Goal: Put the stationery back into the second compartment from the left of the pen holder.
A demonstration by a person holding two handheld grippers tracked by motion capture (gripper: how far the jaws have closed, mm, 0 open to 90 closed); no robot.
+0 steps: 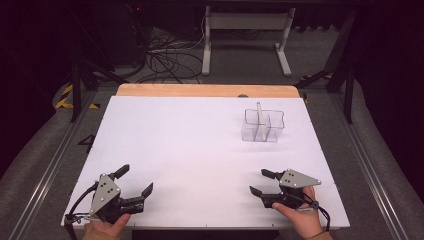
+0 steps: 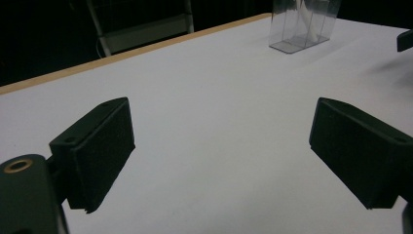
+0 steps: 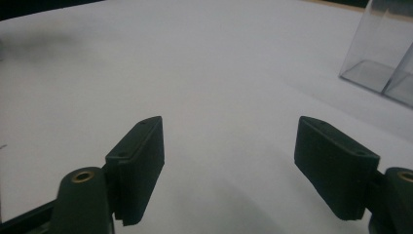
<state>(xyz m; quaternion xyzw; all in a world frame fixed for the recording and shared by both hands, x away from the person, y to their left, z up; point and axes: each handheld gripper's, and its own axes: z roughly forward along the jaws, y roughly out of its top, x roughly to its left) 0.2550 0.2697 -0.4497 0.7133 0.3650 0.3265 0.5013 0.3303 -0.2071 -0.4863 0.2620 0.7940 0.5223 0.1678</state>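
Observation:
A clear plastic box [image 1: 263,125] with inner dividers stands upright on the white table [image 1: 200,145], toward the far right. It also appears as the clear box [image 2: 303,24] at the top of the left gripper view and as the clear box [image 3: 384,53] at the right edge of the right gripper view. My left gripper [image 1: 134,180] rests near the front left corner, jaws wide open, nothing between them. My right gripper [image 1: 261,182] sits near the front right, open and empty too, well short of the box.
A wooden strip [image 1: 207,90] runs along the table's far edge. Beyond it are a white frame stand [image 1: 245,35] and loose cables [image 1: 165,60] on the floor. Metal rails [image 1: 45,165] flank both sides of the table.

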